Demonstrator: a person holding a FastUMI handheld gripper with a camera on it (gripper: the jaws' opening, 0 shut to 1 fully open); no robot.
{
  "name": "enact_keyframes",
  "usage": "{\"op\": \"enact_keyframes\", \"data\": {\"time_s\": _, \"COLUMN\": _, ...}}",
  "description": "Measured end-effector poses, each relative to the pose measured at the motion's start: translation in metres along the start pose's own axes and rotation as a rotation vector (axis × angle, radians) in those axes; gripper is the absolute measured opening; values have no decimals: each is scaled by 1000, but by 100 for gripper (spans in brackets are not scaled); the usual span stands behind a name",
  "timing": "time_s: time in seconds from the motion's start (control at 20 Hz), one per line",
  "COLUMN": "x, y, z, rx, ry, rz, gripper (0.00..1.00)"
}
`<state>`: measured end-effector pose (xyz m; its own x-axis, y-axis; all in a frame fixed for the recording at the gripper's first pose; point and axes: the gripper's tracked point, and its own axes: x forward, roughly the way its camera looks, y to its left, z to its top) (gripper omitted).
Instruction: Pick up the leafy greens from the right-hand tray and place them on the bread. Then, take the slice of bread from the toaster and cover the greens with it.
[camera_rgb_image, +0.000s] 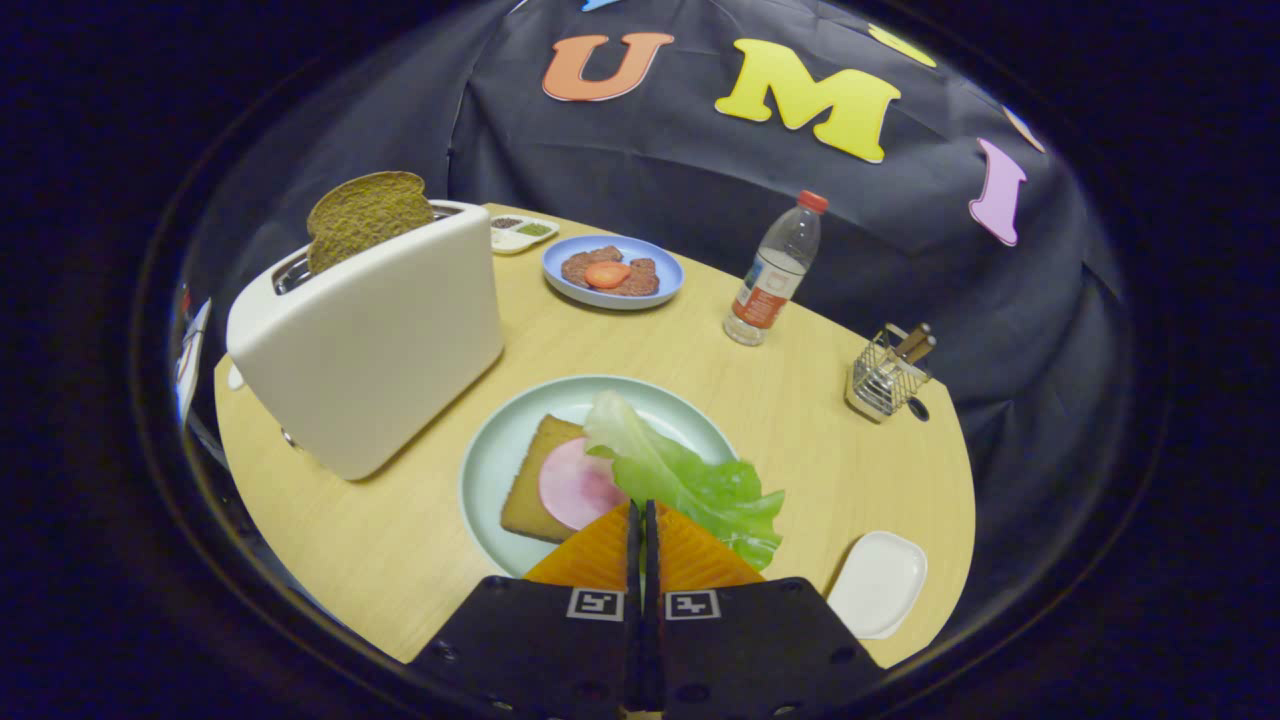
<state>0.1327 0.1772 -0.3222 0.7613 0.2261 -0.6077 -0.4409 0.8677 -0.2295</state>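
Note:
My gripper (641, 506) is shut on the leafy greens (700, 485), pinching the leaf at the fingertips. The green leaf spreads ahead and to the right of the fingers, over a pale green plate (490, 450). On that plate lies a slice of brown bread (528, 480) with a pink round of ham (575, 485) on top; the leaf overlaps the ham's right edge. To the left stands a white toaster (370, 330) with a brown slice of bread (365, 215) sticking out of its slot. An empty white tray (878, 583) sits right of the fingers.
At the back of the round wooden table (800, 420) are a blue plate (612, 272) with meat patties and a tomato slice, a small white condiment dish (522, 233), and a plastic bottle (775, 270). A wire holder (888, 375) stands at the right.

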Motion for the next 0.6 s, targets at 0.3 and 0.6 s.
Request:
{"op": "enact_keyframes", "data": {"time_s": 0.3, "x": 2, "y": 50, "z": 15, "rx": -15, "ry": 30, "rz": -3, "gripper": 1}}
{"op": "enact_keyframes", "data": {"time_s": 0.6, "x": -34, "y": 77, "z": 79, "rx": 38, "ry": -77, "rz": 3, "gripper": 40}}
